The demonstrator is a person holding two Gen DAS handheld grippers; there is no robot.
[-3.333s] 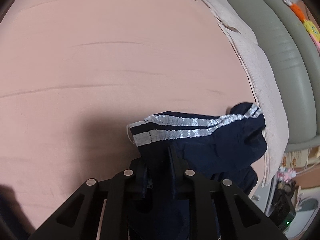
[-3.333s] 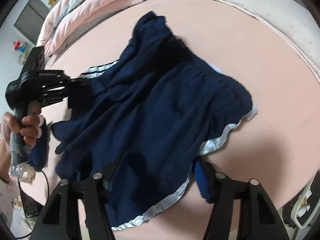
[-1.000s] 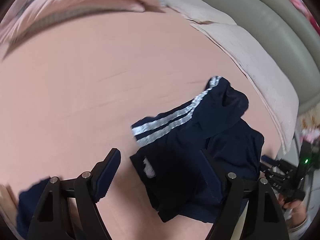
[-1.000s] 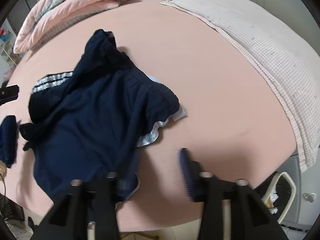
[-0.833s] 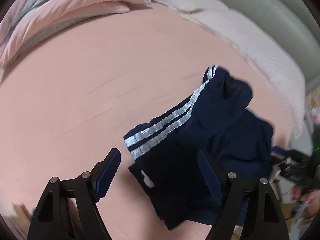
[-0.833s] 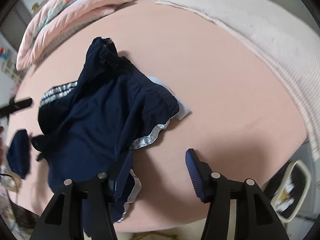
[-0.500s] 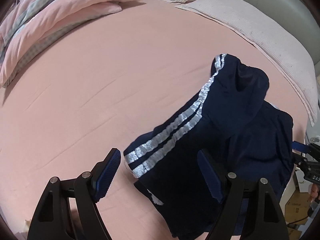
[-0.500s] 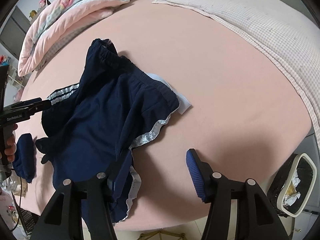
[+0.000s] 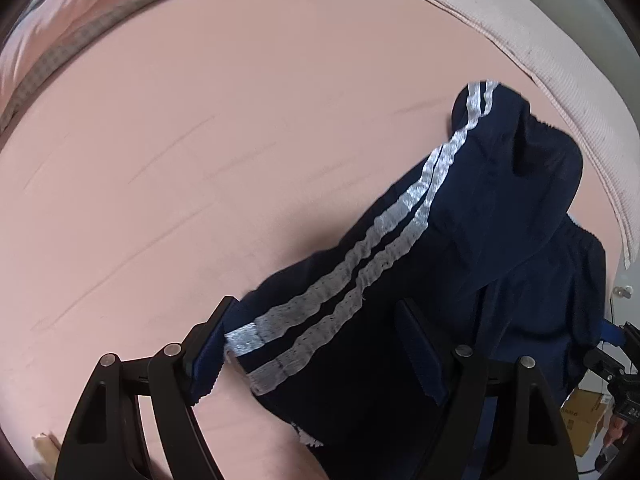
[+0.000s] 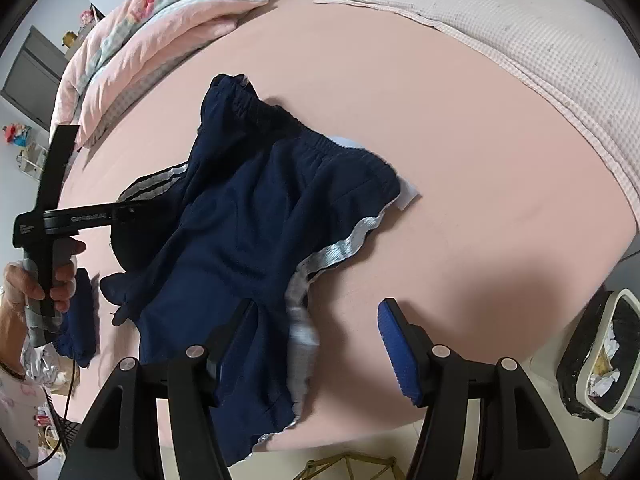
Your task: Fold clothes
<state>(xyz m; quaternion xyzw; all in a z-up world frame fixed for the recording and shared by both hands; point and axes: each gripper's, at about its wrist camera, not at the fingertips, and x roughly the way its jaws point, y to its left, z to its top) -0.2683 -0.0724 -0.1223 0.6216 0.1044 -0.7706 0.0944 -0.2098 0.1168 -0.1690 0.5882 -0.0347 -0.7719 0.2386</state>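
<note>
Navy shorts (image 10: 248, 232) with silver double stripes (image 9: 360, 264) lie crumpled on the pink bed sheet (image 9: 200, 140). My left gripper (image 9: 316, 344) is open and points steeply down over the striped leg end, which lies between its fingers without being pressed. A hand (image 10: 52, 276) holds the left gripper (image 10: 120, 216) at the shorts' left edge in the right wrist view. My right gripper (image 10: 312, 340) hovers over the silver-trimmed hem (image 10: 340, 248) near the bed's front edge. Its jaws are opening, and loose cloth lies between them, unpinched. The right gripper (image 9: 616, 360) shows at the far right of the left wrist view.
A pink quilt (image 10: 160, 32) is piled at the head of the bed and a white checked blanket (image 10: 520, 40) runs along the far side. Another small navy garment (image 10: 80, 320) lies by the hand. A lined bin (image 10: 600, 360) and a cardboard box (image 9: 584, 416) stand off the bed.
My left gripper has let go of the shorts and sunk close to the striped leg end. The right gripper's jaws have spread wider over the hem.
</note>
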